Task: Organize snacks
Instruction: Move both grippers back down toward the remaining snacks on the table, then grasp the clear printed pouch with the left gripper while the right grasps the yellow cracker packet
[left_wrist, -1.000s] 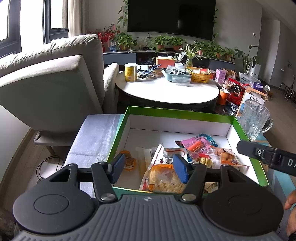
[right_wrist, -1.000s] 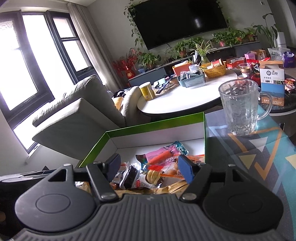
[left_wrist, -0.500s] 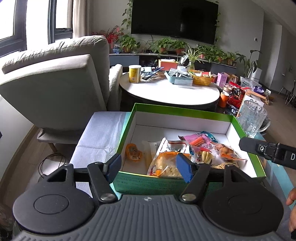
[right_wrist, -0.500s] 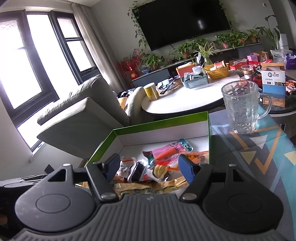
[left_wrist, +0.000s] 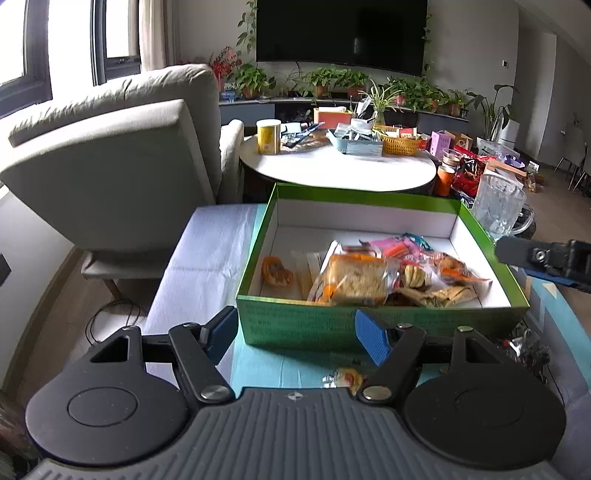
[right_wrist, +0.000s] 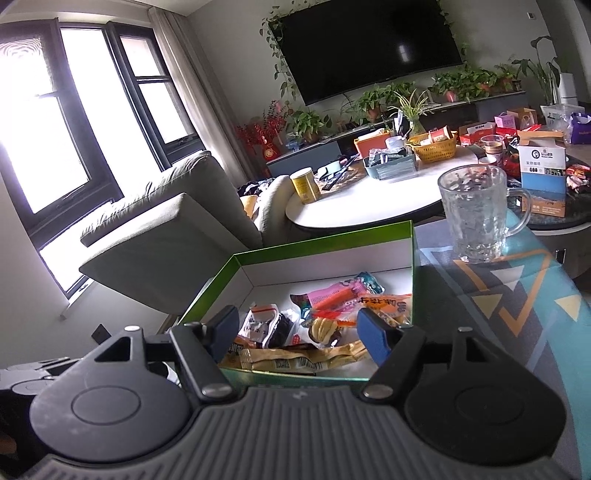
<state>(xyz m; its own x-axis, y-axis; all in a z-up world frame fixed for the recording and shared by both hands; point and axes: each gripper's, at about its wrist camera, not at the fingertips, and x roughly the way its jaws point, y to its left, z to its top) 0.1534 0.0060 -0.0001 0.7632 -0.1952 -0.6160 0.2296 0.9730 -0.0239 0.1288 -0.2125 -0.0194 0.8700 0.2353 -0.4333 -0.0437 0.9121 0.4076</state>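
A green box (left_wrist: 362, 197) with a white inside holds several snack packets, among them a bread packet (left_wrist: 354, 277) and a small orange snack (left_wrist: 275, 271). My left gripper (left_wrist: 297, 334) hovers in front of the box's near wall, its jaws opening with nothing between them. A small wrapped snack (left_wrist: 345, 377) lies on the teal cloth just below it. My right gripper (right_wrist: 297, 332) stands open and empty over the near right corner of the box (right_wrist: 321, 238). It also juts in at the right edge of the left wrist view as the right gripper (left_wrist: 532, 258).
A glass mug (right_wrist: 476, 214) stands on the patterned cloth right of the box. Dark packets (left_wrist: 528, 347) lie at the near right. Behind are a cluttered round white table (left_wrist: 332, 170) and a grey armchair (left_wrist: 122, 166) at the left.
My left gripper has drawn back from inside the box to just in front of its near wall, and its jaws have widened. The right gripper has shifted only slightly.
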